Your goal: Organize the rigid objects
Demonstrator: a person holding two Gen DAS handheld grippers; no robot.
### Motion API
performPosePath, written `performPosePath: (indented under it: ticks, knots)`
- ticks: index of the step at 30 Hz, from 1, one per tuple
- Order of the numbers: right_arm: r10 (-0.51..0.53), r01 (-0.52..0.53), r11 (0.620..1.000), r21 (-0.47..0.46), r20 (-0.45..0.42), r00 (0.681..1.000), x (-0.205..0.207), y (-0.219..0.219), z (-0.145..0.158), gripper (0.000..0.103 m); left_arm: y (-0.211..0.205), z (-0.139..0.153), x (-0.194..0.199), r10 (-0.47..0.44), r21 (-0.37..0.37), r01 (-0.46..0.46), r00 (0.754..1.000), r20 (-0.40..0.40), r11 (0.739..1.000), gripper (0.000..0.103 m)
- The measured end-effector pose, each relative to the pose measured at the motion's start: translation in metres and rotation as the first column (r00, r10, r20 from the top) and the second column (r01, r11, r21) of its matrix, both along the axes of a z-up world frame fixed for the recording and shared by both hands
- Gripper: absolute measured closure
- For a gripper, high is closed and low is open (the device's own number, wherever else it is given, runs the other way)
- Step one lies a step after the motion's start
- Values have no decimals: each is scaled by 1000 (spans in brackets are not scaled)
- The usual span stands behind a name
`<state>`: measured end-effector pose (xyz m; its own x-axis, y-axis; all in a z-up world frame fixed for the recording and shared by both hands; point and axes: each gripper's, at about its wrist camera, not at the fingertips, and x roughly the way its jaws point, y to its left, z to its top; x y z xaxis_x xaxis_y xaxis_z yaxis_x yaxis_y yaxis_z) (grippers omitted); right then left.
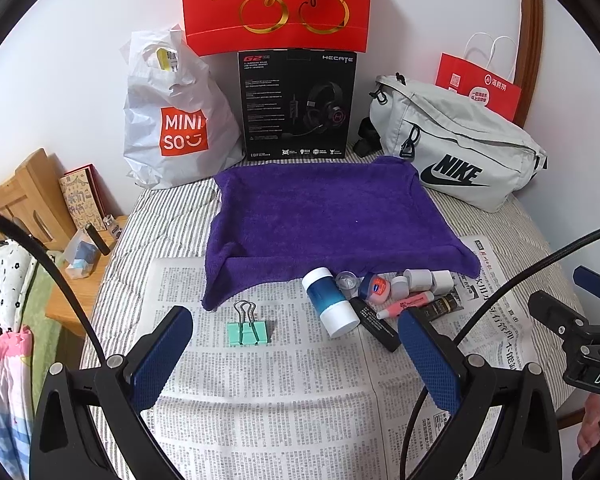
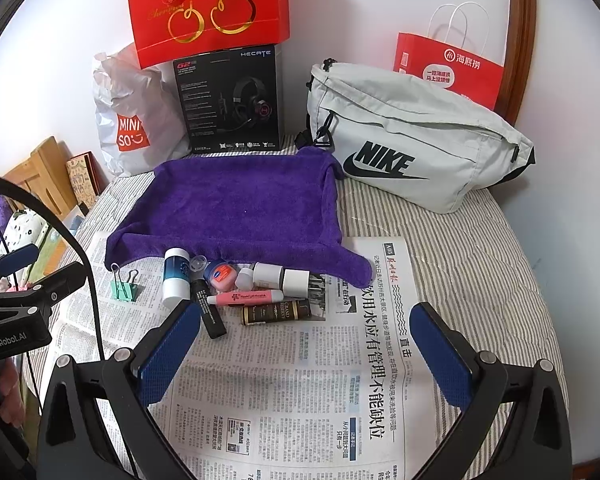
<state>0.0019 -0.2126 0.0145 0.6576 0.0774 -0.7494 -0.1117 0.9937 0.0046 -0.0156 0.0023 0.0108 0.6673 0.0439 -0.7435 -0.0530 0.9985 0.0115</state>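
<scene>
A purple towel (image 1: 328,216) (image 2: 236,208) lies flat on the striped bed. Along its near edge, on newspaper (image 1: 268,392) (image 2: 292,384), lie small items: a mint binder clip (image 1: 247,330) (image 2: 123,286), a blue-and-white bottle (image 1: 330,300) (image 2: 176,276), a Vaseline tin (image 1: 376,287) (image 2: 219,274), a pink tube (image 1: 406,309) (image 2: 246,298), a black stick (image 1: 376,322) (image 2: 209,314), white caps (image 1: 428,280) (image 2: 284,276) and a dark brown bottle (image 2: 276,312). My left gripper (image 1: 296,320) is open and empty above the newspaper. My right gripper (image 2: 306,316) is open and empty, just short of the items.
Against the wall stand a Miniso bag (image 1: 176,120), a black headset box (image 1: 296,104), a red gift bag (image 1: 276,0), a grey Nike bag (image 1: 460,148) (image 2: 412,140) and a red paper bag (image 2: 448,68). A wooden nightstand (image 1: 32,200) stands at the left.
</scene>
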Motion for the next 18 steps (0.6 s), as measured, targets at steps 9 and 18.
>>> performPosePath:
  ticks: [9,18]
  knots:
    - [3,-3,1000,-2,-2,1000,-1,1,0,0,1,1,-1,3,1,-3,1000,0,1000,0]
    - [3,-3,1000,-3,-2,1000,-1,1,1,0,1,1,-2,1,3,-1,1000,-1,1000,0]
